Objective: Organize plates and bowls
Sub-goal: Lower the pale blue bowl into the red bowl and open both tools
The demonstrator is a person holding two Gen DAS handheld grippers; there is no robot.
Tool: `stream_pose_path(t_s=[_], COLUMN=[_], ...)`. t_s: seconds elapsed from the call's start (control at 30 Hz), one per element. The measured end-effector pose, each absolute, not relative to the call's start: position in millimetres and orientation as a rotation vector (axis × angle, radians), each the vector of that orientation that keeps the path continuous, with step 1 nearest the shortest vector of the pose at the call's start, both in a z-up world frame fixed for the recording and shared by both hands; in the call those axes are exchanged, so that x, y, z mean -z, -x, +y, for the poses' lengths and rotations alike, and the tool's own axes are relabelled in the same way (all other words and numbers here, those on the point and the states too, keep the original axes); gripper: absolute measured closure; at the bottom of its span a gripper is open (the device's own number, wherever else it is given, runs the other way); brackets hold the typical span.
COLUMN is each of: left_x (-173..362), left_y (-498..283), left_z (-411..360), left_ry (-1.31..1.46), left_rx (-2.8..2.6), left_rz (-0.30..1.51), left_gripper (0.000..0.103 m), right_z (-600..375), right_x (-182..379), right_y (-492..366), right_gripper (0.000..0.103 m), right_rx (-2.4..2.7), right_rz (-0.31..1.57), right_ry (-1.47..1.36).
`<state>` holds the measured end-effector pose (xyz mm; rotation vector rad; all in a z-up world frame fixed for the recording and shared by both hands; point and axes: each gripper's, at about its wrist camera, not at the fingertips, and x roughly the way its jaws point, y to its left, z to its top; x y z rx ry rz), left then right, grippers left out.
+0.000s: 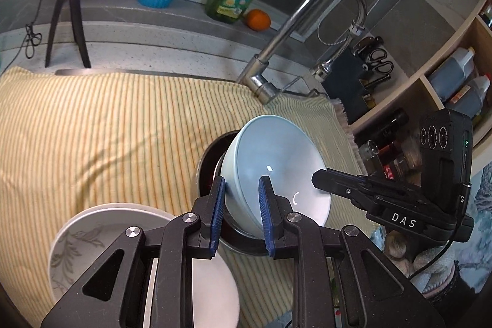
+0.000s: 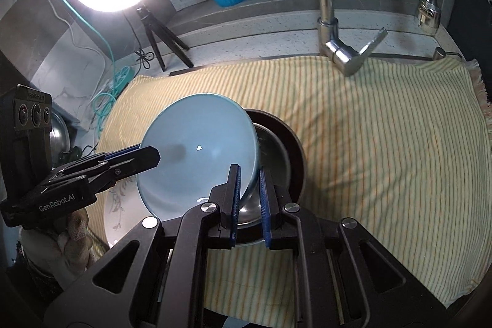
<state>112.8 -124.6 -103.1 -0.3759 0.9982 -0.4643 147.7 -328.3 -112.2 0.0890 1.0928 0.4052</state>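
Left wrist view: both grippers on one blue bowl, tilted over the stack

L to R: white plate (image 1: 101,239) w/ leaf print sits on the striped cloth (image 1: 92,125) at left. Left gripper (image 1: 241,217) is pinching the blue bowl (image 1: 276,165) rim, one pad inside, one outside. Bowl's tipped up, leaning in a steel bowl (image 2: 270,149) nested in a dark bowl (image 2: 292,143). Right gripper (image 2: 248,202) is clamped on the opposite rim.

Risk imo: glazed rim is slick, so if either hand twists or lets go early the bowl prob slips and clanks into the steel one, or drops on the plate.
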Motion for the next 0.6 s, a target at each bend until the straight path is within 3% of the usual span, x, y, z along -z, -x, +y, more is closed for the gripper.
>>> stream_pose_path(t_s=[0.6], left_x=[122.7], left_y=[-124.3], left_z=[-143.2], left_ry=[0.346], left_rx=[0.457], left_rz=[1.074], left_gripper=[0.083], right_z=[-340.1], right_x=[142.5], right_y=[-158.5], right_gripper=[0.091], right_rx=[-0.398], right_rz=[1.164], right_ry=[-0.090])
